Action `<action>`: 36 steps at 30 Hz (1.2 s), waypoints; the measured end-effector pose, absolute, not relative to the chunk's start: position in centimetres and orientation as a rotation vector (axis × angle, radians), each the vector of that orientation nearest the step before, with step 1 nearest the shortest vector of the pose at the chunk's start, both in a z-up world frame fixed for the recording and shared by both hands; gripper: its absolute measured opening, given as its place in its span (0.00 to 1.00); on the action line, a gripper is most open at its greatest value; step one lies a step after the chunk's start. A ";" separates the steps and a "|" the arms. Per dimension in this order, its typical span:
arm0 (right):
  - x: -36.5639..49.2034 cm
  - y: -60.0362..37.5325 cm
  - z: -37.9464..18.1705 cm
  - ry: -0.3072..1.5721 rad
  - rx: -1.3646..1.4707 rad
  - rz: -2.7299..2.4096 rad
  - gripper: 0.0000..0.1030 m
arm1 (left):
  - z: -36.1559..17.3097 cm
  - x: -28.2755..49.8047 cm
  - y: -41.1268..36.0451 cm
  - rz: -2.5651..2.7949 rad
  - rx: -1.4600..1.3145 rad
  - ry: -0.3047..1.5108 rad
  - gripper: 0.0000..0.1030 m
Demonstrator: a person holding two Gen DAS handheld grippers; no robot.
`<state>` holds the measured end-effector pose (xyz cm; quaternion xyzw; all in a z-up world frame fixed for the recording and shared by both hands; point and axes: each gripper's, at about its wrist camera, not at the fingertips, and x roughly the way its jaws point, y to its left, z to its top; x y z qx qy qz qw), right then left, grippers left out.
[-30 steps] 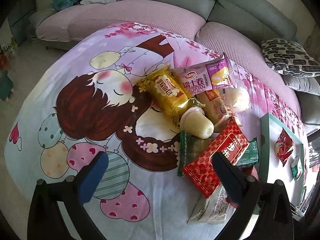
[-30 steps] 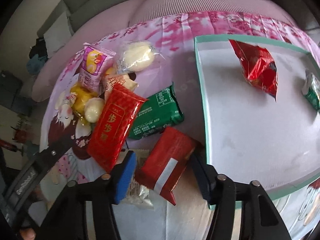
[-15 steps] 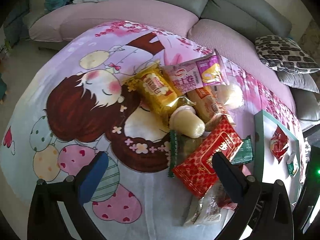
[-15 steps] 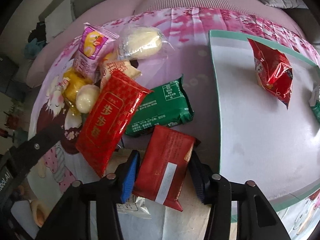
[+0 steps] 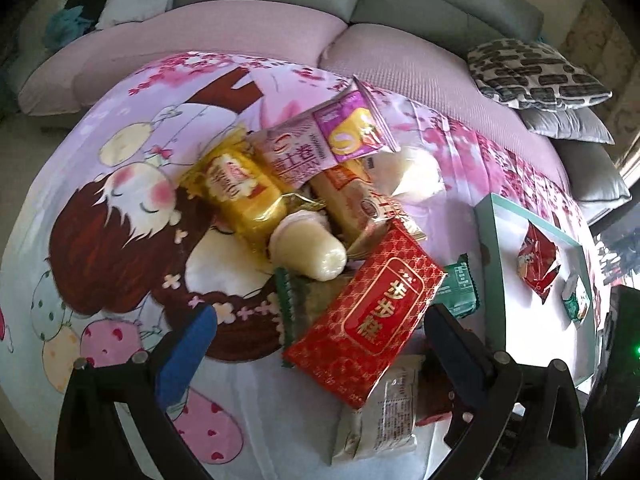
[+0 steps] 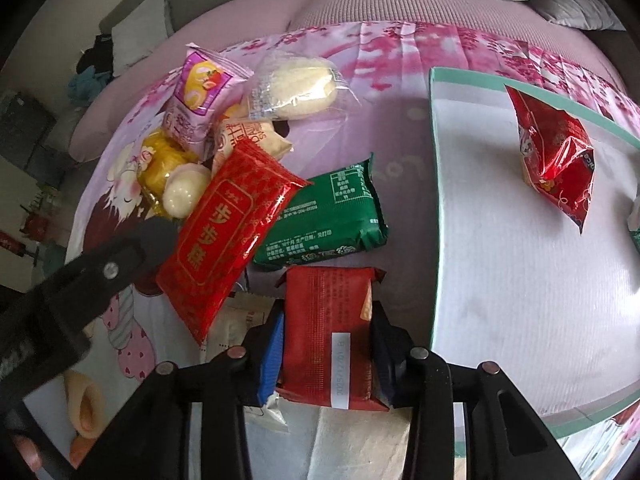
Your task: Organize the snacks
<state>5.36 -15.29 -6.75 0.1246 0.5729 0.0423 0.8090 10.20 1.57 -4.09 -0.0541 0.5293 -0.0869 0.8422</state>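
Observation:
A pile of snack packets lies on a cartoon-print cloth. My right gripper is shut on a dark red packet, its pads pressed against both sides. A large red patterned packet and a green packet lie just beyond it. My left gripper is open and empty above the pile, with the red patterned packet between its fingers. A teal-rimmed white tray at the right holds a red crinkled bag.
A yellow packet, a pink packet, a jelly cup and a clear-wrapped bun lie in the pile. A white packet lies near the cloth's front. A sofa with cushions stands behind.
My right gripper has closed its jaws onto the dark red packet. My left gripper has shifted slightly nearer the pile and stays open.

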 end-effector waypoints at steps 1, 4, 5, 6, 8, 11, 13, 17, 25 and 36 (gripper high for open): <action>5.2 -15.4 -6.8 1.227 0.270 0.093 0.41 | -4.3 10.3 1.2 -0.189 -0.096 1.122 1.00; 4.8 -15.3 -6.7 1.228 0.266 0.097 0.41 | -4.8 10.5 -0.2 -0.223 -0.050 1.133 0.95; 4.7 -15.2 -6.7 1.229 0.256 0.098 0.41 | -4.9 10.4 -0.6 -0.239 -0.039 1.137 0.91; 4.6 -15.2 -6.7 1.230 0.251 0.098 0.41 | -5.0 10.5 -1.1 -0.250 -0.023 1.141 0.91; 4.5 -15.0 -6.7 1.232 0.243 0.101 0.41 | -5.4 10.7 -1.8 -0.243 0.012 1.154 0.90; 4.7 -14.6 -7.0 1.234 0.243 0.106 0.41 | -6.0 11.1 -2.2 -0.249 0.024 1.170 0.87; 4.6 -14.7 -6.9 1.236 0.245 0.108 0.41 | -6.5 11.5 -2.6 -0.263 0.029 1.189 0.84; 4.7 -14.5 -7.0 1.240 0.244 0.109 0.41 | -7.0 11.9 -3.2 -0.254 0.061 1.201 0.82; 5.1 -14.7 -7.0 1.246 0.243 0.111 0.41 | -6.7 11.8 -1.5 -0.227 -0.009 1.210 0.61; 5.1 -13.6 -7.2 1.249 0.198 0.105 0.41 | -7.3 11.8 -2.1 -0.186 0.054 1.219 0.57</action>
